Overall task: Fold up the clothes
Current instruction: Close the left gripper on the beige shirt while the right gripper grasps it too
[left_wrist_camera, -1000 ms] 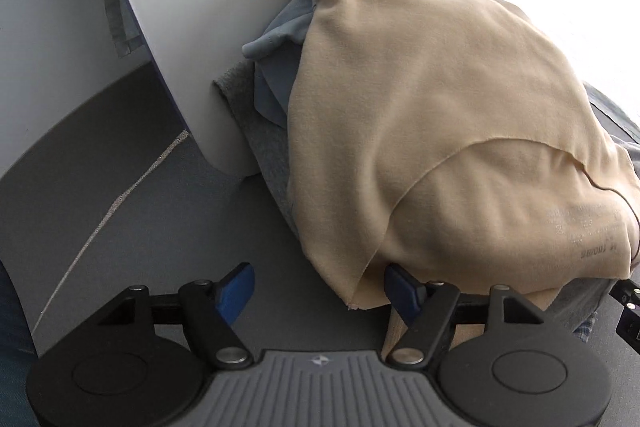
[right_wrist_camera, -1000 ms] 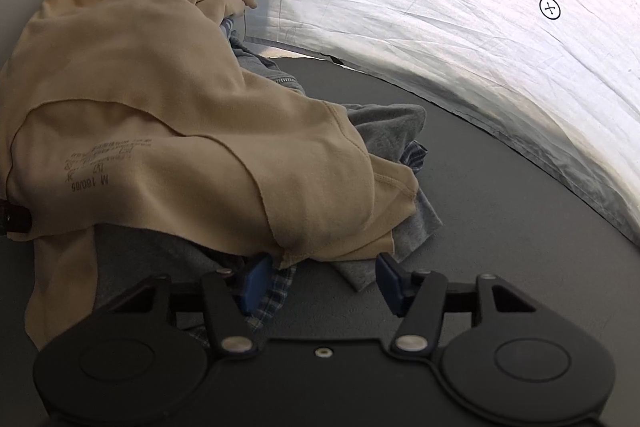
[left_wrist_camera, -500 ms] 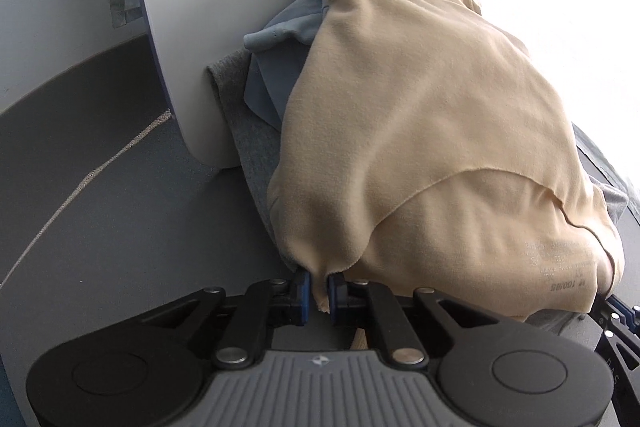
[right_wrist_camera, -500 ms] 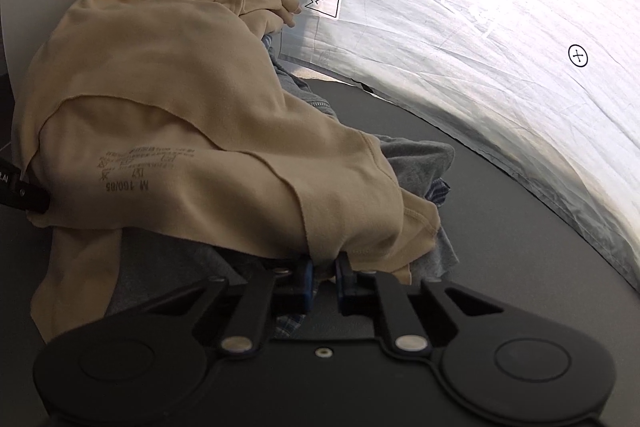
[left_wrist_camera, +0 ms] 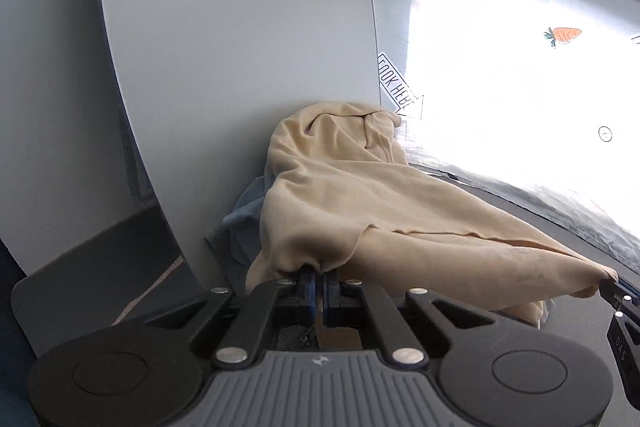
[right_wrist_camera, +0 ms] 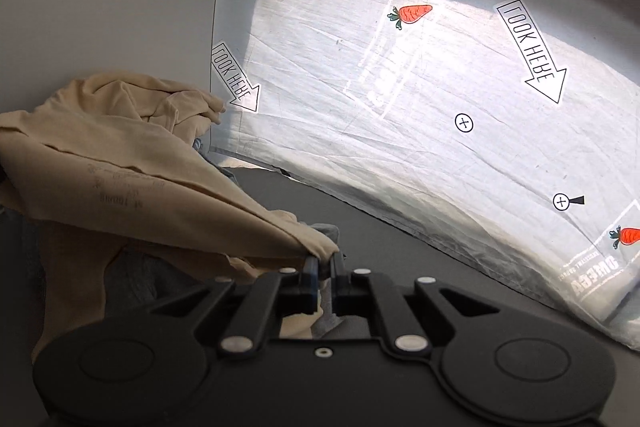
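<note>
A beige T-shirt point(left_wrist_camera: 360, 203) lies on top of a pile of clothes in the corner, its near edge lifted and stretched between the two grippers. My left gripper point(left_wrist_camera: 319, 277) is shut on the shirt's left hem. My right gripper point(right_wrist_camera: 325, 267) is shut on the other corner of the shirt point(right_wrist_camera: 160, 187); it also shows at the right edge of the left wrist view point(left_wrist_camera: 612, 287). Printed size text shows on the inside of the fabric. Blue-grey garments point(left_wrist_camera: 240, 227) lie under the shirt.
A white panel point(left_wrist_camera: 240, 67) stands at the left behind the pile. A translucent plastic sheet point(right_wrist_camera: 440, 107) with carrot stickers and "look here" arrows forms the back and right wall. The dark grey table surface point(right_wrist_camera: 400, 247) runs in front of it.
Both grippers went from open to shut on the shirt's near edge, then pulled back and up. The shirt's edge now hangs taut between them, off the pile.
</note>
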Action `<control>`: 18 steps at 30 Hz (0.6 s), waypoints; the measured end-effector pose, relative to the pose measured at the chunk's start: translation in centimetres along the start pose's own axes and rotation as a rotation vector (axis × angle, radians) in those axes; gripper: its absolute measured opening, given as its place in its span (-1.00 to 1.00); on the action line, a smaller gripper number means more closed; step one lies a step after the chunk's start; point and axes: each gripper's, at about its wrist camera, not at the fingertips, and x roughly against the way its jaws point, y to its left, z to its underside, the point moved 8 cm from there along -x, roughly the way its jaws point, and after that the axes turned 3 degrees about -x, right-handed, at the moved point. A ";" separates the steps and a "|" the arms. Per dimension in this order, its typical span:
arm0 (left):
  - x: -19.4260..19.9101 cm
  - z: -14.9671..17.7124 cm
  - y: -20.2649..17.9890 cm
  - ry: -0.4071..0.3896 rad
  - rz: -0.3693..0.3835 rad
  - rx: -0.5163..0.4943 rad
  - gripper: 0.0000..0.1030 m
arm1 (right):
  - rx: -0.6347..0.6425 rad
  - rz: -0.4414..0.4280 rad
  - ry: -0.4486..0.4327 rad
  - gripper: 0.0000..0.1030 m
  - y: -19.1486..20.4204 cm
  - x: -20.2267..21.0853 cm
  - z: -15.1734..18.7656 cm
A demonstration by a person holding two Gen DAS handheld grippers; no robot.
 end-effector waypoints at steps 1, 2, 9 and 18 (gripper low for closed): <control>1.1 -0.5 -0.5 -0.026 0.010 -0.012 -0.94 | -0.016 0.006 -0.009 -0.89 -0.7 0.6 -0.4; 1.9 -1.2 -1.4 -0.053 0.021 -0.023 -0.94 | -0.028 0.016 -0.022 -0.89 -1.4 1.4 -0.7; 10.1 -3.5 -6.0 -0.198 0.132 -0.010 -0.95 | -0.106 0.103 -0.145 -0.90 -6.9 8.9 -2.6; 22.8 -3.0 -16.3 -0.357 0.324 -0.040 -0.96 | -0.127 0.312 -0.336 -0.90 -16.1 22.3 -3.5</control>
